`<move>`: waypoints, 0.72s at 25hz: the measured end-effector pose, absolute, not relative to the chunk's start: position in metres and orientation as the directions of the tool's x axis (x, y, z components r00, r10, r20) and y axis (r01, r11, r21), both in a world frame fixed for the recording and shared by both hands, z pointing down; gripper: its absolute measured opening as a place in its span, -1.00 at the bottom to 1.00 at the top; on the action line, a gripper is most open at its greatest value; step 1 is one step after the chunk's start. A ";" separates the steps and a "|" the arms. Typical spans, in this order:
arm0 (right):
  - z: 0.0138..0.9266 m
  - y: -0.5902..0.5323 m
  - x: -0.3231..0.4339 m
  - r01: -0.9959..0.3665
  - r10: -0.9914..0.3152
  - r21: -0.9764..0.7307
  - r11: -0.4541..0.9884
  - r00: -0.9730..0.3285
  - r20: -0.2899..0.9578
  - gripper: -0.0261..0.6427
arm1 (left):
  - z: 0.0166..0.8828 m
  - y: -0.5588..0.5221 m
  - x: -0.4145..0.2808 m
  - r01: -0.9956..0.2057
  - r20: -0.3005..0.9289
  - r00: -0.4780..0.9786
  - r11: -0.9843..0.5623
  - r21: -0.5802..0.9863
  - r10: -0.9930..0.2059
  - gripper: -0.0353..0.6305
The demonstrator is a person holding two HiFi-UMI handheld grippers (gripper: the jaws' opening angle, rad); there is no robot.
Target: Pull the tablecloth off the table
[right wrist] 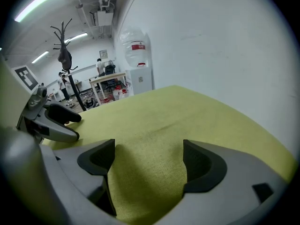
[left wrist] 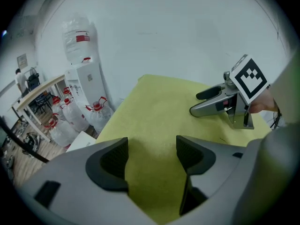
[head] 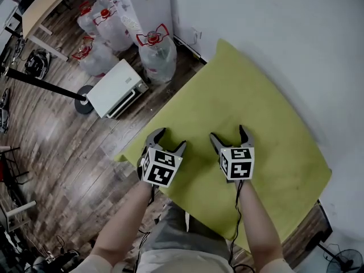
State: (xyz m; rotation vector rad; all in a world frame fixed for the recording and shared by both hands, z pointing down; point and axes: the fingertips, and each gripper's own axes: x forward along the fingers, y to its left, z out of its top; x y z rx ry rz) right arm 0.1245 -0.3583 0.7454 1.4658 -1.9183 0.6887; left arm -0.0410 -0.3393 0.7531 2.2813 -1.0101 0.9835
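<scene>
A yellow-green tablecloth (head: 244, 112) covers the table, which stands against a white wall. Both grippers hover low over its near part, side by side. My left gripper (head: 168, 139) stands open near the cloth's left edge, with only cloth (left wrist: 154, 121) showing between its pads. My right gripper (head: 230, 134) is open too, a hand's width to the right, over the cloth (right wrist: 154, 139). Neither pinches the fabric. Each gripper shows in the other's view: the right one (left wrist: 220, 102) and the left one (right wrist: 49, 121).
Left of the table on the wooden floor stand several large water bottles (head: 156, 53), a white water dispenser (head: 139, 4) and a white box-like appliance (head: 116, 88). A black stand (head: 54, 88) crosses the floor. A wooden desk (head: 42, 7) is at the far left.
</scene>
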 end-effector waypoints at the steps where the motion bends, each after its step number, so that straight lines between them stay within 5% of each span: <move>1: 0.745 -0.358 0.124 -0.968 -0.648 -0.030 0.251 -0.191 0.737 0.41 | 0.753 -0.340 -0.042 -0.782 0.756 0.466 -0.614 0.109 -0.460 0.08; 6: 0.744 -0.357 0.120 -0.962 -0.654 -0.014 0.274 -0.197 0.731 0.34 | 0.752 -0.346 -0.045 -0.832 0.728 0.434 -0.547 0.096 -0.532 -0.27; 9: 0.745 -0.353 0.112 -0.957 -0.647 -0.009 0.289 -0.202 0.735 0.06 | 0.754 -0.344 -0.043 -0.830 0.730 0.436 -0.549 0.100 -0.526 -0.40; 12: 0.745 -0.350 0.107 -0.956 -0.635 -0.006 0.293 -0.199 0.746 -0.19 | 0.755 -0.336 -0.036 -0.819 0.731 0.464 -0.557 0.138 -0.501 -0.78; 18: 0.745 -0.340 0.110 -0.956 -0.601 -0.019 0.292 -0.199 0.774 -0.81 | 0.749 -0.311 -0.009 -0.773 0.712 0.542 -0.598 0.213 -0.446 -0.83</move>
